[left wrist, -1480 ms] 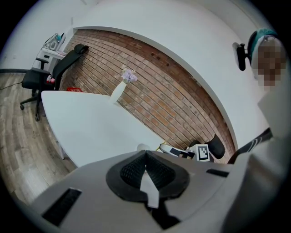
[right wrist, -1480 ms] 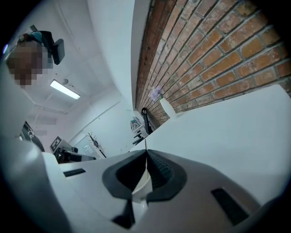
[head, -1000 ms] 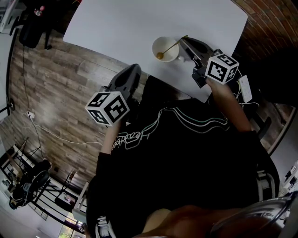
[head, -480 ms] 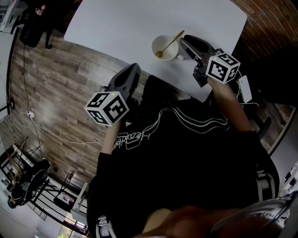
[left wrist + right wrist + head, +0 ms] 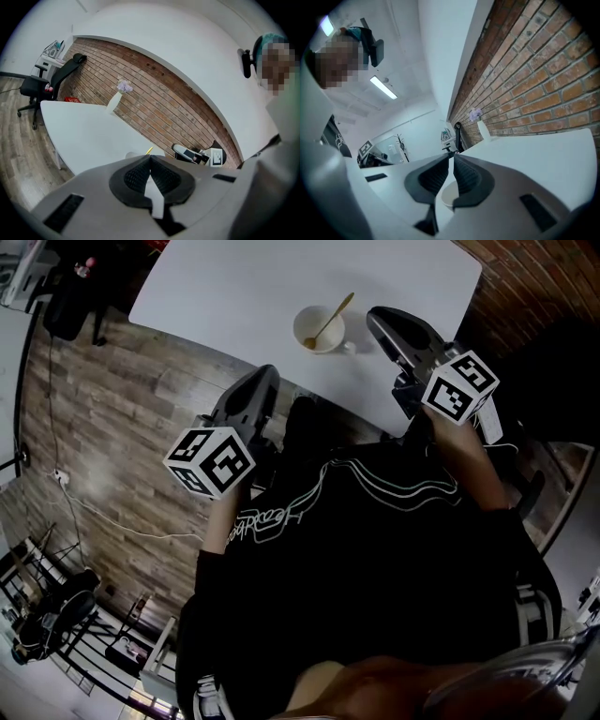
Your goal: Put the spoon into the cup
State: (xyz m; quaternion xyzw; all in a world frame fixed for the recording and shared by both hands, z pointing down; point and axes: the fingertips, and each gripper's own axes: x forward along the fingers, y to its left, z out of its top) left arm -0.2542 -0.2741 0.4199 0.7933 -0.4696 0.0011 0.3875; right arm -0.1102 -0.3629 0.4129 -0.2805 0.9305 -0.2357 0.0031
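Spoon (image 5: 331, 320) leans inside cup (image 5: 305, 322), just ahead of the right tool (image 5: 382, 322), which is barely parted and empty. Left tool (image 5: 265, 381) is closed and empty. The task looks complete, so no further move seems needed.

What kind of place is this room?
Probably an office or studio: a black swivel office chair stands on a wood-plank floor near a long white table, with a red brick wall behind.
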